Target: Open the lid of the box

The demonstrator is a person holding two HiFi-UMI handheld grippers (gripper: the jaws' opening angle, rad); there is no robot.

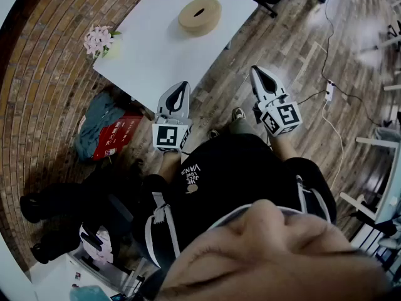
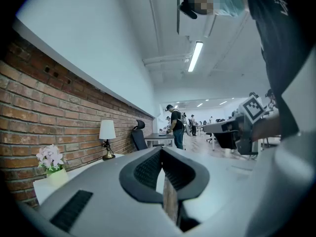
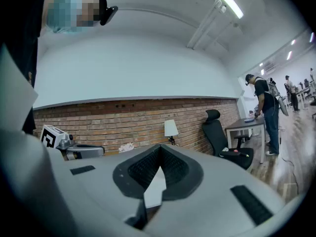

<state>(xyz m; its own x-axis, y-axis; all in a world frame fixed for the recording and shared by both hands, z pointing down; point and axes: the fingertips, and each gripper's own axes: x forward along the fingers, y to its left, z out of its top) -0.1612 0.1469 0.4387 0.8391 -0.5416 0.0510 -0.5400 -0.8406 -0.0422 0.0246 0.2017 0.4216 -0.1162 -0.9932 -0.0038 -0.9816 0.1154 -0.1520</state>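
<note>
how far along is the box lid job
Done: nothing; the round tan box sits on the white table with its lid on. In hand: nothing; the left hand-held gripper and right hand-held gripper are shut, empty, away from the box. Left: reach it, grip the lid, lift it off.

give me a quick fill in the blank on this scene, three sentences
1. The round tan box sits on the white ____.
2. The left gripper and the right gripper are held away from the box, both with their jaws ____.
3. The pink flowers stand in front of a ____ wall.

Missing words: table; shut; brick.
</note>
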